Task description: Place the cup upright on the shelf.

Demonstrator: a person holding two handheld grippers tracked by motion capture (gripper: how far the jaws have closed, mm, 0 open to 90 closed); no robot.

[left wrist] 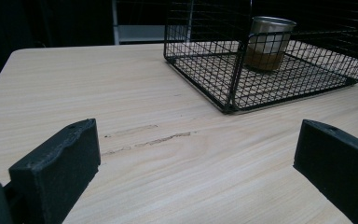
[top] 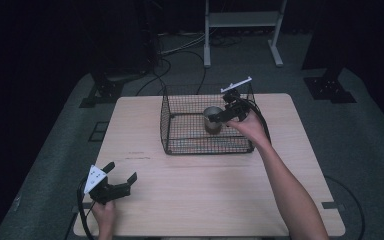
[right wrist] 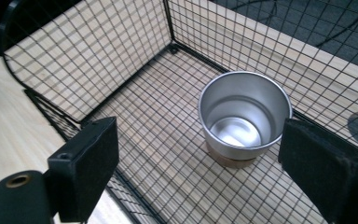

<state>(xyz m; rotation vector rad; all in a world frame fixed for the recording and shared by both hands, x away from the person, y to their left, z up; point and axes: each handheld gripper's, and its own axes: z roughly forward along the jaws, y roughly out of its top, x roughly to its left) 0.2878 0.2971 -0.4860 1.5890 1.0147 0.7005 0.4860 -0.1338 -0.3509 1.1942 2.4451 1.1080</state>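
Observation:
A metal cup [top: 211, 121] with a brown base stands upright and empty inside a black wire basket [top: 166, 125] at the far middle of the wooden table [top: 205, 195]. My right gripper [top: 219, 117] hovers over the basket's right part, just beside the cup, and it is open. In the right gripper view the cup [right wrist: 244, 112] sits just beyond the spread jaws of the right gripper [right wrist: 200, 140], on the basket's mesh floor [right wrist: 168, 154]. My left gripper [top: 122, 171] rests open near the table's front left corner. In the left gripper view the left gripper [left wrist: 198, 140] faces the basket [left wrist: 233, 84] and the cup [left wrist: 268, 42].
The basket's side nearest the person is low. Bare tabletop lies between the basket and the front edge. Beyond the table are cables on the grey floor [top: 180, 55], a white frame stand [top: 242, 20] and dark stand feet [top: 330, 87].

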